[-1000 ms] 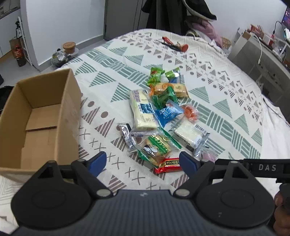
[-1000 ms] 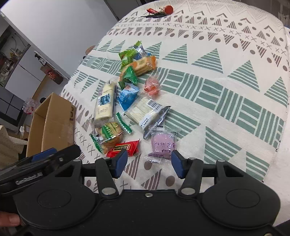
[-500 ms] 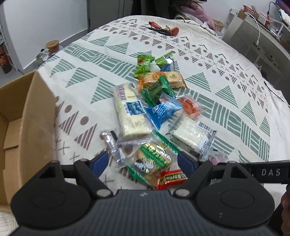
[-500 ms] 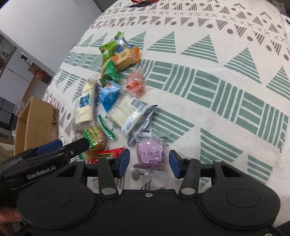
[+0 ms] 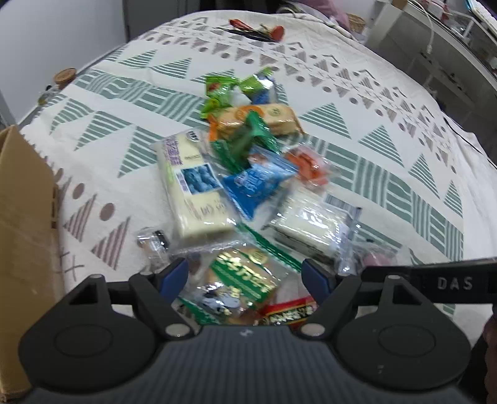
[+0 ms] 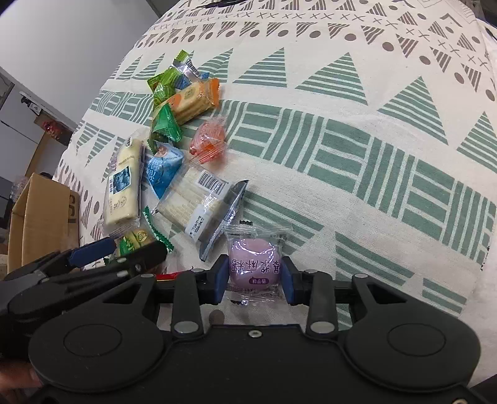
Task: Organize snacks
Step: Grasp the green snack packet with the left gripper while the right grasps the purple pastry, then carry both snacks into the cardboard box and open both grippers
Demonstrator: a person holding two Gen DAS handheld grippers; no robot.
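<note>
A pile of snack packets lies on the patterned tablecloth (image 6: pixel 357 155). My right gripper (image 6: pixel 254 275) has its blue pads against both sides of a purple mochi packet (image 6: pixel 254 261), which rests on the cloth. My left gripper (image 5: pixel 245 276) is open, its pads either side of a green biscuit packet (image 5: pixel 242 282), with a red packet (image 5: pixel 289 312) beside it. It also shows in the right wrist view (image 6: pixel 124 251). Further on lie a long cream bar (image 5: pixel 192 186), a blue packet (image 5: pixel 254 183) and a white wafer pack (image 5: pixel 310 227).
An open cardboard box (image 5: pixel 25 236) stands at the left, also seen in the right wrist view (image 6: pixel 40 214). An orange candy (image 6: pixel 208 141), cracker pack (image 6: pixel 192 101) and green packets (image 5: pixel 220 90) lie further back. Red-handled tools (image 5: pixel 254 28) lie at the far edge.
Both grippers have moved forward and down to the pile. The right jaws have narrowed onto the purple mochi packet. The left jaws now straddle the green biscuit packet.
</note>
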